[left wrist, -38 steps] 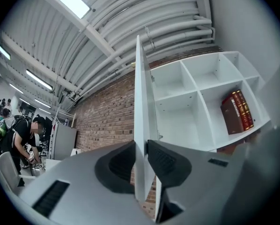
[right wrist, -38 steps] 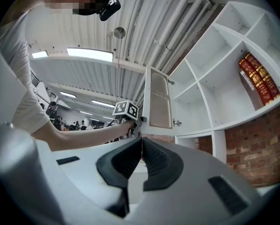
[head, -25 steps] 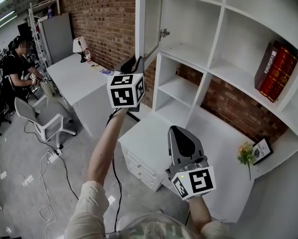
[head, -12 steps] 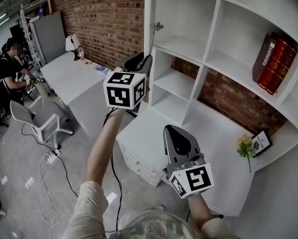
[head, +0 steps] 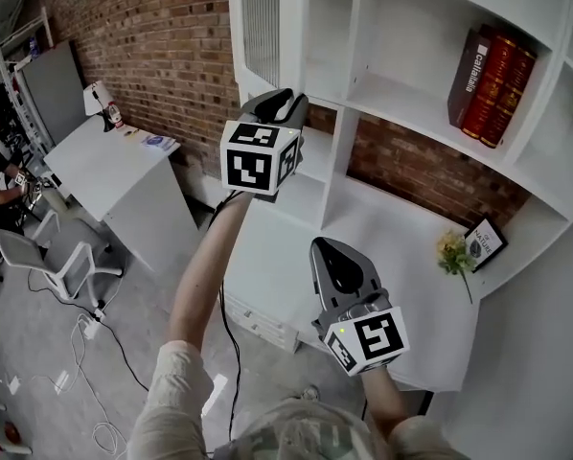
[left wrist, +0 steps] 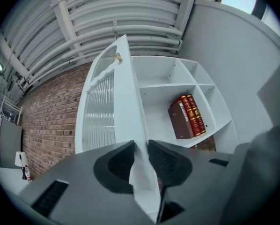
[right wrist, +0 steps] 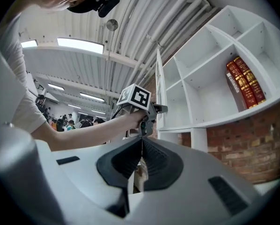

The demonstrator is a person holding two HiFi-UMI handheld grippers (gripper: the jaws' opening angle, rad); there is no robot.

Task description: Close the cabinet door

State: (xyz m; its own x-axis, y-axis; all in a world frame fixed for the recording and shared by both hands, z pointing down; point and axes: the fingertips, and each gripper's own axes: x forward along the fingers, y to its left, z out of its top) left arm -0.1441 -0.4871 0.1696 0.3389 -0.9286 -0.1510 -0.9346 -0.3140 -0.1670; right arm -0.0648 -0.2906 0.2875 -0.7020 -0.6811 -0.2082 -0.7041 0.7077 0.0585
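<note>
**Cabinet door: tool status by view**

**Head view.** I am holding the left tool (head: 275, 105) up at the lower edge of the cabinet door (head: 261, 27). The door has a ribbed glass panel and is standing partly open at the left column of the white shelf unit (head: 401, 94). I am holding the right tool (head: 331, 249) lower and nearer to me, over the white table (head: 401, 247) below the shelves and well apart from the door. Red books (head: 488, 70) are standing in an upper compartment. A small bunch of flowers (head: 451, 254) and a framed card (head: 485, 241) are sitting at the table's right end.

**Left gripper view.** The left tool's (left wrist: 141, 149) jaws are opening, with the white edge of the cabinet door (left wrist: 107, 111) running between them. The edge is filling the gap, and both pads are lying against it. The door is angling out from the shelf unit, with a small latch (left wrist: 117, 57) near its top. The books (left wrist: 187, 116) are showing in the compartment beyond.

**Right gripper view.** The right tool's (right wrist: 141, 142) jaws are closed tip to tip, with nothing between them. Ahead, my arm is holding the left tool (right wrist: 155, 109) at the cabinet door (right wrist: 158, 78), which appears edge-on here, beside the open shelves.
</note>
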